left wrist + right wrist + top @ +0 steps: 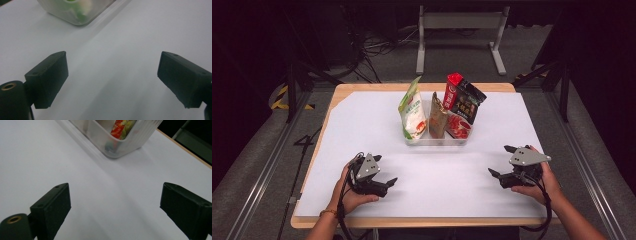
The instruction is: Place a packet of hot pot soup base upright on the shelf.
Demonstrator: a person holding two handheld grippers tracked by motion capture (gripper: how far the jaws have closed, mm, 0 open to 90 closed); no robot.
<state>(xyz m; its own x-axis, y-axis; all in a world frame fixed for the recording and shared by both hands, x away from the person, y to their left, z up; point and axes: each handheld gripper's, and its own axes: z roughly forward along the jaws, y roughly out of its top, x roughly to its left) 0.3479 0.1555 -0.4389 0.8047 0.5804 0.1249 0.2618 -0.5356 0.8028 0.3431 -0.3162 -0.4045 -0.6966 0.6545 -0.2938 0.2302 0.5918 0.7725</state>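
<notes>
Four snack packets (439, 110) are seen standing in the clear bin (437, 141); both the left gripper (383, 172) and right gripper (502, 161) are held open, empty, well apart from it, so packing appears finished

Dark room, grey carpet floor (452, 65). Wooden bench (362, 88) under white sheet (372, 125). Grey metal frame (459, 21) behind, black cables (372, 50), yellow-black floor tape (279, 97) left.

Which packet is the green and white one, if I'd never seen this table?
Start at the white table and find the clear bin at its far middle. Three packets stand in it; the green and white pouch is at the left end, beside a brown packet and a red and black one.
</notes>
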